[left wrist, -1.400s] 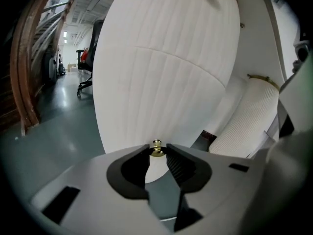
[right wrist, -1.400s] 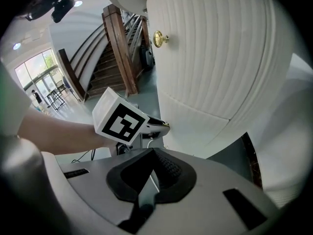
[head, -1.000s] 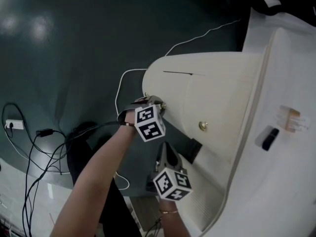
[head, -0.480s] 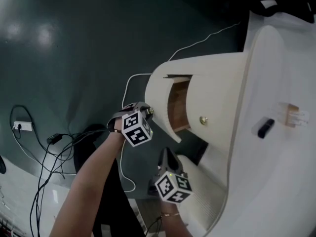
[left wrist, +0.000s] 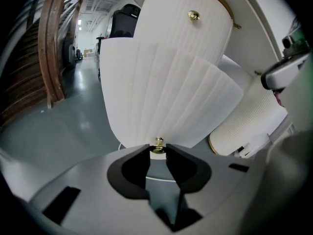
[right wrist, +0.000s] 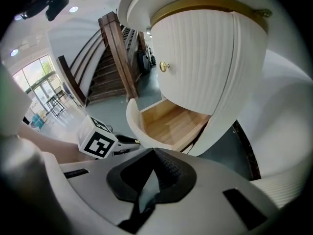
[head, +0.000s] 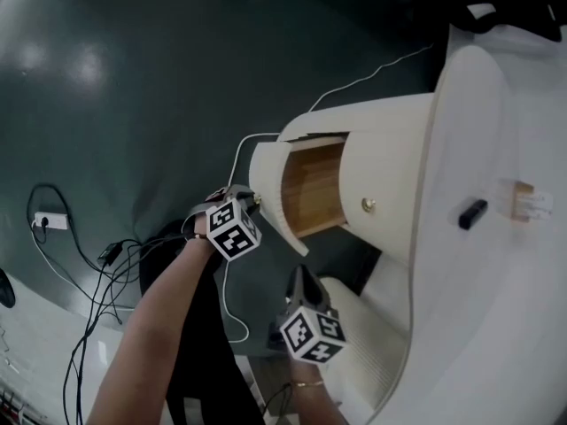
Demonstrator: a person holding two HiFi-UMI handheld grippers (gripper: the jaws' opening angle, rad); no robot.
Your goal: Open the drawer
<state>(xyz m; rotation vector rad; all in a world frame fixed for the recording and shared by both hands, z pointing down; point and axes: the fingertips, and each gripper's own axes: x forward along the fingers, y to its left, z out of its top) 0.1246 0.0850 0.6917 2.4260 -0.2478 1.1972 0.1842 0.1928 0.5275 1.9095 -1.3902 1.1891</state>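
Note:
A white ribbed cabinet has a curved drawer (head: 268, 187) pulled partly out, and its pale wooden inside (head: 314, 189) shows. My left gripper (head: 252, 204) is at the drawer's front, shut on the small brass knob (left wrist: 158, 146), which sits pinched between the black pads (left wrist: 138, 166). The ribbed drawer front (left wrist: 166, 97) fills the left gripper view. My right gripper (head: 299, 278) hangs lower, below the drawer and apart from it. Its jaws are shut with nothing between them. In the right gripper view (right wrist: 153, 152) the open drawer (right wrist: 168, 124) lies ahead.
A second drawer with its own brass knob (head: 367, 205) stays closed beside the open one. The white cabinet top (head: 496, 308) carries a small black item (head: 472, 212) and a clear piece (head: 523, 200). Cables and a power strip (head: 49, 222) lie on the dark floor at left.
The drawer has slid out toward the lower left with my left gripper on its knob, and its wooden inside has come into sight. My right gripper has stayed about where it was.

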